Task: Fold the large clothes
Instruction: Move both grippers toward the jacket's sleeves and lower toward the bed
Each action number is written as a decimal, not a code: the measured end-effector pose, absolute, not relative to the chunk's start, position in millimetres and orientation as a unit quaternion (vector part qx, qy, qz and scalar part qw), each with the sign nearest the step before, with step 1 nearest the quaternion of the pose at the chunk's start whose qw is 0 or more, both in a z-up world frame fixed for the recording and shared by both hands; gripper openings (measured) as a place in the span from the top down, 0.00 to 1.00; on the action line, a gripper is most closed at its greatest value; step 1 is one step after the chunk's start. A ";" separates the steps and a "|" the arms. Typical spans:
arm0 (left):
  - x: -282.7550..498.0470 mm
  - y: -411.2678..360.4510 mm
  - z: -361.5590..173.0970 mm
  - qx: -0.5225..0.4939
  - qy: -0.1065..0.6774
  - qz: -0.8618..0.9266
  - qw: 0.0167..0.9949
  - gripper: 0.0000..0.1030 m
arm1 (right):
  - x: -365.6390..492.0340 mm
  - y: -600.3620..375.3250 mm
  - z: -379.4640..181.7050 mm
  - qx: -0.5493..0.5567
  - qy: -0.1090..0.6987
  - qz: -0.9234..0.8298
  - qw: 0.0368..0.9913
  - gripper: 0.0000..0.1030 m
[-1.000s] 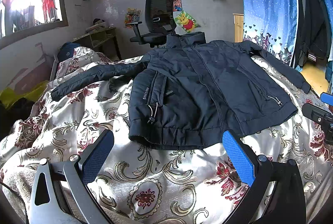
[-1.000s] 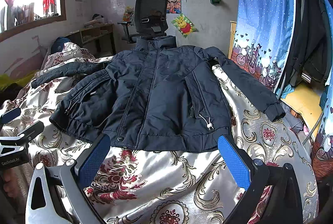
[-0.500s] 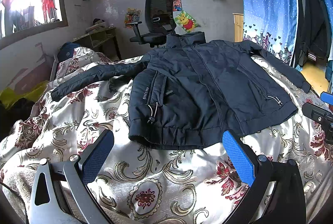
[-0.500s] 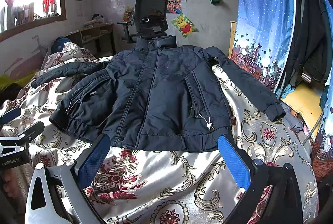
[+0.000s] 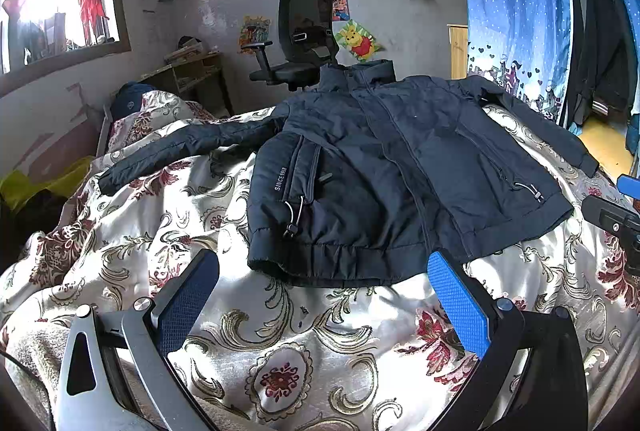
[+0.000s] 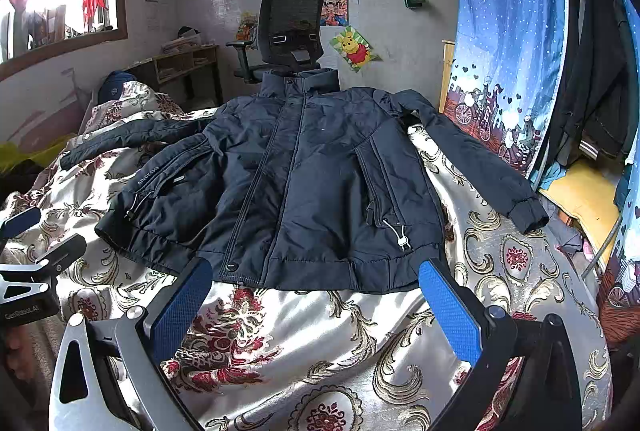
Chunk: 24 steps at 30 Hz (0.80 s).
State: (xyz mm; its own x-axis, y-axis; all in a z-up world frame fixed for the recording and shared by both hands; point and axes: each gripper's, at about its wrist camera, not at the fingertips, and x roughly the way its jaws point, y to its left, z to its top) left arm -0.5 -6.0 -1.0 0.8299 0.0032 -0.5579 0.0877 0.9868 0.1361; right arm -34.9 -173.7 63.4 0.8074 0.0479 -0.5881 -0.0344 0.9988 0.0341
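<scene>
A dark navy padded jacket (image 5: 384, 167) (image 6: 304, 175) lies face up and zipped on the bed, collar toward the far wall, both sleeves spread outward. Its hem runs across just beyond both grippers. My left gripper (image 5: 320, 295) hovers open before the hem's left half, blue pads wide apart with nothing between them. My right gripper (image 6: 316, 295) is open too, in front of the hem's middle and right part. The right gripper also shows at the right edge of the left wrist view (image 5: 616, 219). The left gripper appears at the left edge of the right wrist view (image 6: 36, 259).
The bed carries a cream quilt (image 5: 280, 351) with red and gold flowers. A black office chair (image 6: 292, 31) stands behind the collar, a desk (image 6: 188, 67) to its left. A blue curtain (image 6: 508, 31) and hanging dark clothes (image 6: 596, 71) line the right side.
</scene>
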 end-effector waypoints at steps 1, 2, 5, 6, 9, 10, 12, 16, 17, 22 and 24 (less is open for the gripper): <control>-0.5 -6.0 -1.0 0.078 0.291 -0.022 0.953 0.01 | -34.9 -173.7 63.4 0.011 0.310 0.022 0.951 0.00; -0.5 -6.0 -1.0 0.078 0.291 -0.022 0.953 0.01 | -34.8 -173.7 63.4 0.011 0.310 0.022 0.951 0.00; -0.4 -6.0 -1.1 0.078 0.291 -0.022 0.953 0.01 | -34.8 -173.8 63.5 0.011 0.310 0.022 0.951 0.00; -0.4 -6.1 -1.1 0.079 0.291 -0.022 0.953 0.01 | -34.9 -173.8 63.5 0.011 0.310 0.022 0.951 0.00; -0.5 -6.2 -1.0 0.079 0.291 -0.022 0.953 0.01 | -35.1 -173.8 63.7 0.011 0.309 0.022 0.951 0.00; -0.4 -6.1 -1.0 0.080 0.290 -0.022 0.953 0.01 | -35.1 -173.9 63.7 0.011 0.309 0.021 0.951 0.00; -0.2 -6.2 -0.7 0.084 0.289 -0.020 0.954 0.01 | -35.1 -173.9 63.8 0.011 0.309 0.022 0.951 0.00; 0.5 -6.4 4.8 0.081 0.288 -0.017 0.954 0.01 | -34.7 -173.9 65.0 0.010 0.309 0.019 0.951 0.00; 0.3 -5.6 7.8 0.079 0.287 -0.014 0.955 0.01 | -34.3 -173.8 65.7 0.009 0.307 0.018 0.951 0.00; -4.1 -5.0 32.0 0.077 0.265 -0.005 0.961 0.01 | -36.6 -175.6 74.4 0.010 0.299 0.013 0.954 0.00; -6.1 -1.8 46.2 0.071 0.258 -0.003 0.964 0.01 | -40.7 -175.4 81.7 0.013 0.295 0.009 0.955 0.00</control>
